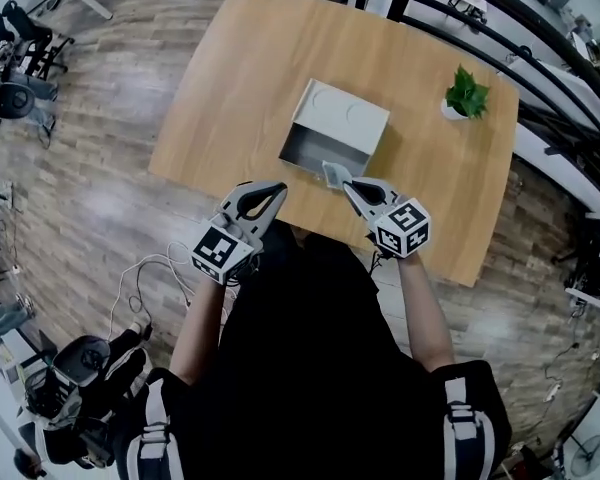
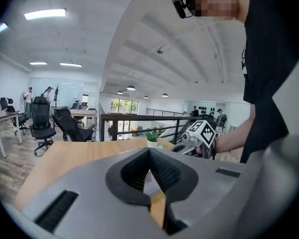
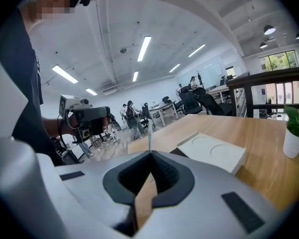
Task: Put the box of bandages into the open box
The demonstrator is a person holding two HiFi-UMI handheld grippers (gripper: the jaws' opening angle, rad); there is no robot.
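A white open box sits mid-table with its lid folded back on the far side. My right gripper hovers just at the box's near edge, shut on a small, flat box of bandages. In the right gripper view that pack shows as a thin white edge rising from the closed jaws, with the lid ahead to the right. The left gripper hangs off the table's near edge, to the left of the box. Its jaws are shut with nothing in them.
The wooden table has a small potted plant near its far right corner. A black railing runs behind the table. Office chairs and cables lie on the wood floor to the left.
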